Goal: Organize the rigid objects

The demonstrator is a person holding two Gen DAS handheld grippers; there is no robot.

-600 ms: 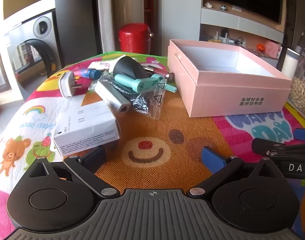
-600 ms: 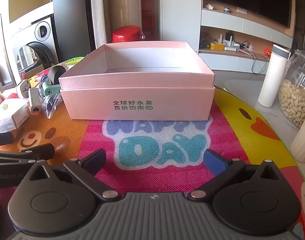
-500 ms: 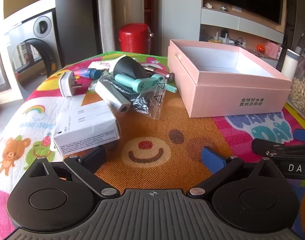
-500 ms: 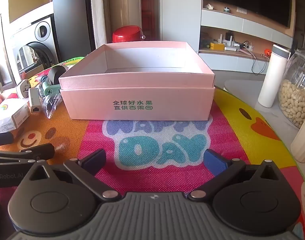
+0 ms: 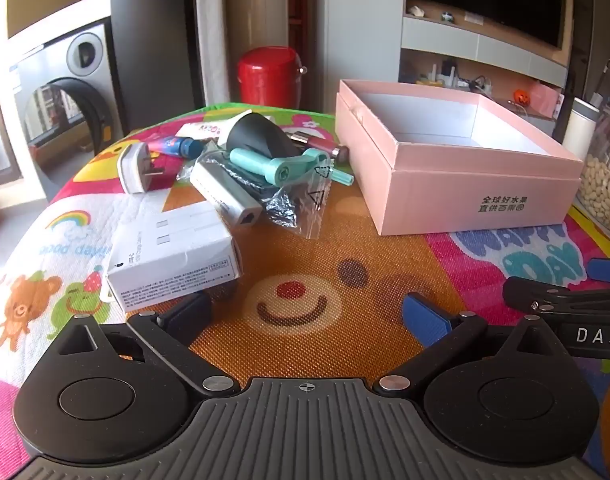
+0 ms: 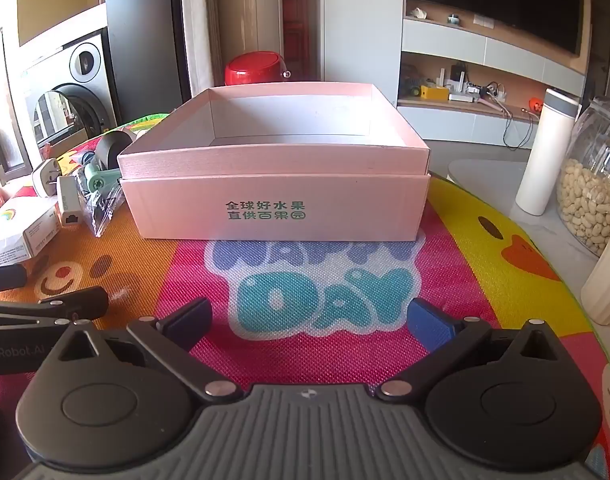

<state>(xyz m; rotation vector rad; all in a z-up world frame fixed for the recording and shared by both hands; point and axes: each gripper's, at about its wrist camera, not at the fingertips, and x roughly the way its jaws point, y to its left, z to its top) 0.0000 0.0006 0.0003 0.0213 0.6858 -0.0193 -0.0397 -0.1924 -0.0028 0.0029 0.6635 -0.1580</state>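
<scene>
We hold left gripper (image 5: pixel 307 312) and right gripper (image 6: pixel 309 320) spread, nothing pinched. White adapter (image 5: pixel 225 194) long axis points 5 o'clock. Pink box (image 6: pixel 277 208) at 12.

We see a pink box (image 6: pixel 277 204) in matt cardboard with a faint sheen, sitting on a woven-looking printed mat (image 6: pixel 325 344). The white carton (image 5: pixel 173 256) looks like smooth coated paper, the clear bag (image 5: pixel 305 204) is crinkly glossy plastic, and the teal tube (image 5: pixel 281 164) is satin plastic. Both the left gripper (image 5: pixel 305 316) and right gripper (image 6: pixel 309 318) are matt black plastic with shiny metal rivets.
</scene>
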